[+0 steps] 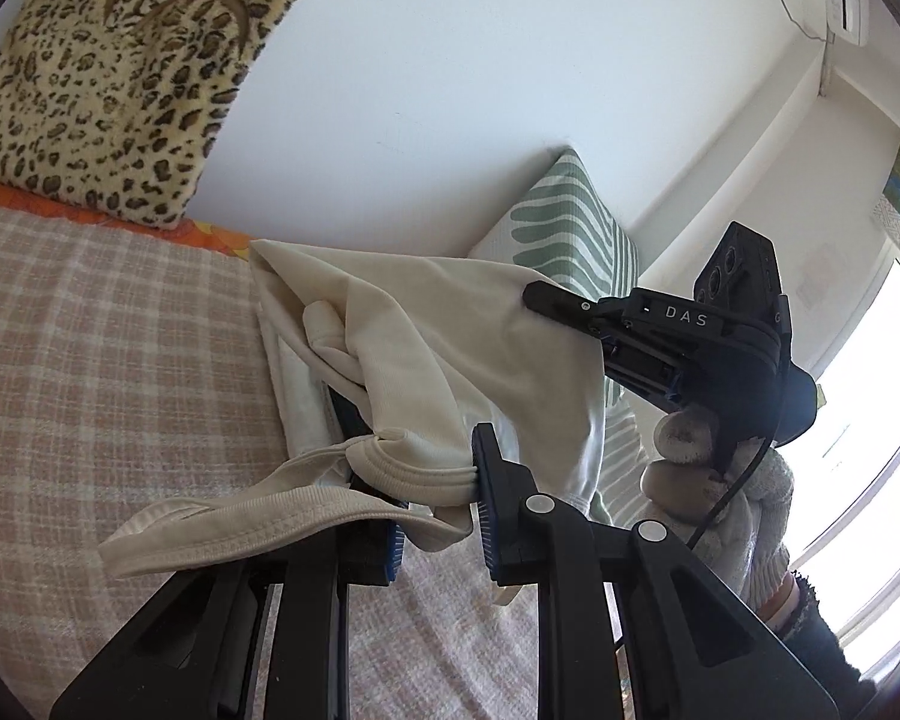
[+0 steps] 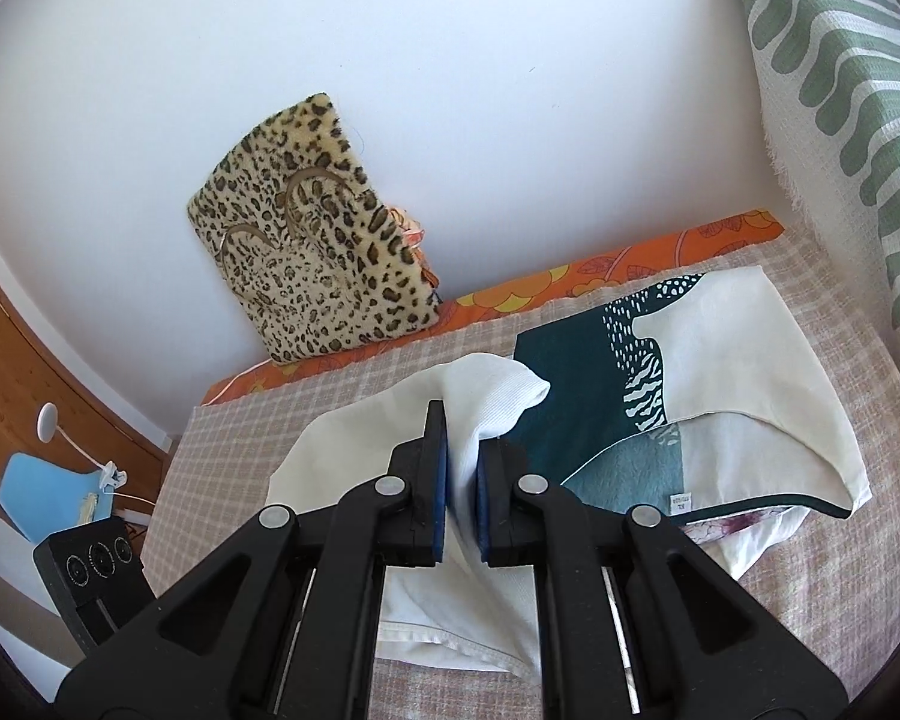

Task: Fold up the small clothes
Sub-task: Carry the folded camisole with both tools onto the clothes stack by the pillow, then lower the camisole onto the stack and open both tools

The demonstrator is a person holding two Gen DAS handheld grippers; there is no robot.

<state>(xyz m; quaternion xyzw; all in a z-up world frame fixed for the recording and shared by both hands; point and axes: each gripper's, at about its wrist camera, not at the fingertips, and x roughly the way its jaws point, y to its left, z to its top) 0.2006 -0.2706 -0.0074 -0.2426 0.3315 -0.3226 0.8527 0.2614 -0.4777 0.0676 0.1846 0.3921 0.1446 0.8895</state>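
A small cream-white garment hangs lifted above the checked bed cover, stretched between both grippers. My left gripper is shut on its ribbed hem band, which trails off to the left. My right gripper, seen from the side in the left wrist view, pinches the garment's upper right corner. In the right wrist view my right gripper is shut on the white cloth, which drapes down between the fingers.
A folded teal-and-white patterned cloth lies on the bed to the right. A leopard-print cushion leans on the wall behind. A green-striped cushion stands at the right. A window is far right.
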